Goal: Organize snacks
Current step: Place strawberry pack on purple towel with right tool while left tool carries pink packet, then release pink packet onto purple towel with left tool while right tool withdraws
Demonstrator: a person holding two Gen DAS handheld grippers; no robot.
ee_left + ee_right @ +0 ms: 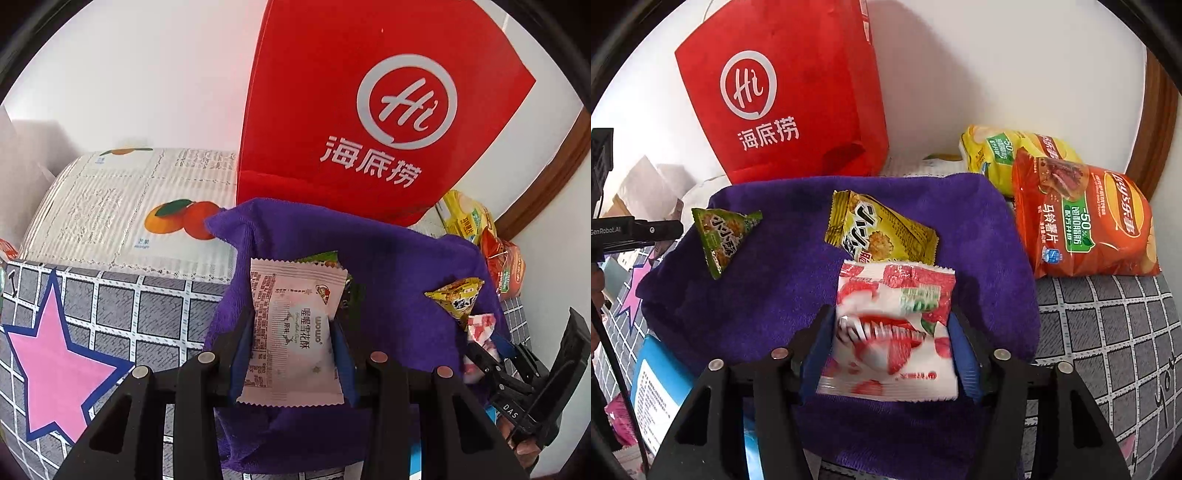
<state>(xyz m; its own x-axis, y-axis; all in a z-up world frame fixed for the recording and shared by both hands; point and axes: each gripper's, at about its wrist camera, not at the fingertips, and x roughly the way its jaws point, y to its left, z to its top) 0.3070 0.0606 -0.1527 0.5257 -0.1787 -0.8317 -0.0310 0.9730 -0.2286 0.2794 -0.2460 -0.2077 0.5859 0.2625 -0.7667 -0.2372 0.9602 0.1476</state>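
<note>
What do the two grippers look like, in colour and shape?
Both the left gripper and the right gripper have black, angular frames with triangular cut-outs and round silver bolt heads. Their fingers carry blue pads. No cables or sleeves are visible.

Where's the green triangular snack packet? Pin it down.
In the right wrist view the green triangular packet lies on the purple towel, left side, left of the yellow packet, below the red bag.
</note>
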